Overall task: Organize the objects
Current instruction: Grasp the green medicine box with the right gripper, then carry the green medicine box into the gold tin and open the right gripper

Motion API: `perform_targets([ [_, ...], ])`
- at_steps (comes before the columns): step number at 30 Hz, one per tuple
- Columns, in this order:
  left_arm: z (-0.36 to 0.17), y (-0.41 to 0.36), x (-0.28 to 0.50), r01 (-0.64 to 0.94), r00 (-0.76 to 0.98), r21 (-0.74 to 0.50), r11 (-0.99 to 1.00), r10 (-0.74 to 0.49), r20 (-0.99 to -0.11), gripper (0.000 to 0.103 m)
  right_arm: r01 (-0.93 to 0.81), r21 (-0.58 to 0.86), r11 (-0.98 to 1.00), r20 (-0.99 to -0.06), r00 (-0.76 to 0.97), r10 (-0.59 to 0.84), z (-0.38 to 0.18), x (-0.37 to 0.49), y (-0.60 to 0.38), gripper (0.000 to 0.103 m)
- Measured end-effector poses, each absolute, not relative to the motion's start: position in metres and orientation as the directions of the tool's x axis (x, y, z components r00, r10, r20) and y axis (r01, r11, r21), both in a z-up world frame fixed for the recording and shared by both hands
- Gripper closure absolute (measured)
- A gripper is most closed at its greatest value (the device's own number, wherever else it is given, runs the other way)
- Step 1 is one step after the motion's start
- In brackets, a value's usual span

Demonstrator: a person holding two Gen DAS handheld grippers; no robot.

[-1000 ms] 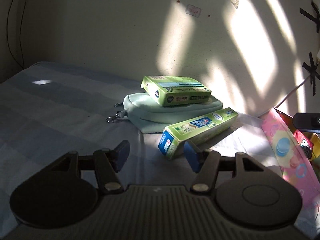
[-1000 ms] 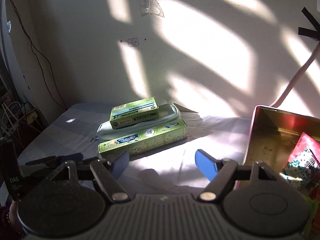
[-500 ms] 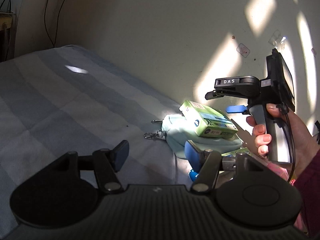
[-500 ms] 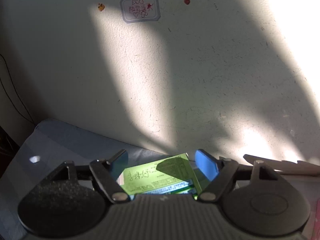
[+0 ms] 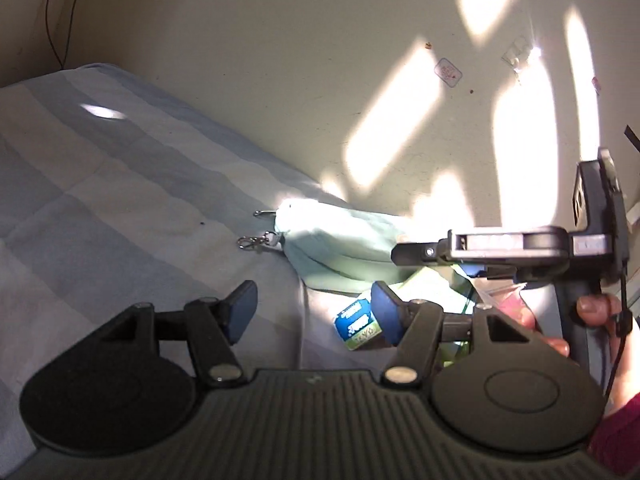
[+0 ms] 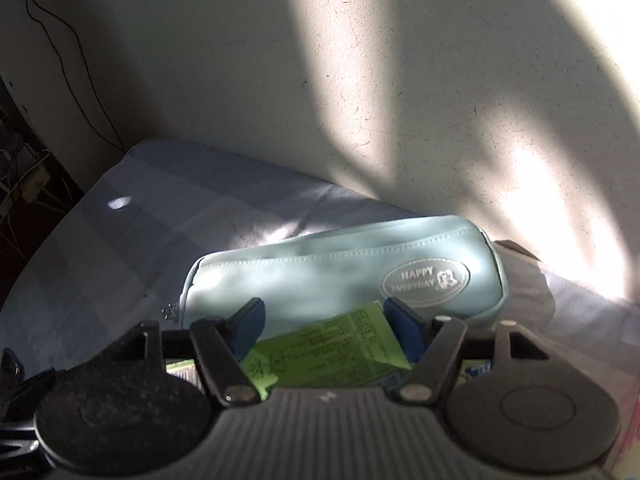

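A pale teal pouch (image 6: 344,264) marked "HAPPY EVERYDAY" lies on the blue checked bedsheet (image 5: 100,208) by the wall; it also shows in the left wrist view (image 5: 340,240). My right gripper (image 6: 324,320) is shut on a small green box (image 6: 332,356), tilted and lifted in front of the pouch. In the left wrist view the right gripper (image 5: 500,246) hovers over the pouch's right end. A long green and blue box (image 5: 356,322) lies below it. My left gripper (image 5: 312,312) is open and empty, just left of that long box.
A cream wall (image 5: 320,60) with sun patches stands right behind the pouch. Metal clips (image 5: 256,240) stick out from the pouch's left end. A pink patterned box (image 5: 512,300) is partly hidden at right. Cables and a power strip (image 6: 28,184) sit left of the bed.
The right gripper has closed on the small green box and lifted it off the pouch, toward me. The left gripper has shifted a little closer to the long box.
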State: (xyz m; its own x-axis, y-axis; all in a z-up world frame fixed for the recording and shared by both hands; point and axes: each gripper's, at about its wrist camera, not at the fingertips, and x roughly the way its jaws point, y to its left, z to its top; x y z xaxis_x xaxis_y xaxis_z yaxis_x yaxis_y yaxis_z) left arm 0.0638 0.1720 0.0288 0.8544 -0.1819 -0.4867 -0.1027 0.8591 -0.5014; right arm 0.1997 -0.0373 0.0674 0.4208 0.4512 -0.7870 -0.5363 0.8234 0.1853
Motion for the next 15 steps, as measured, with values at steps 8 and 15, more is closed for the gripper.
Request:
perform_targets([
  [8,0.028,0.148,0.059,0.060,0.821,-0.500,0.864,-0.327,-0.468,0.038,-0.442,0.146,0.885,-0.678,0.607,0.415,0.074,0.073,-0.111,0.026],
  [15,0.031,0.116,0.024,0.145,0.788,-0.471,0.870,-0.389,-0.476,0.038,-0.410,0.217,0.886,-0.649,0.617,0.445,0.060,0.038,-0.139,0.027],
])
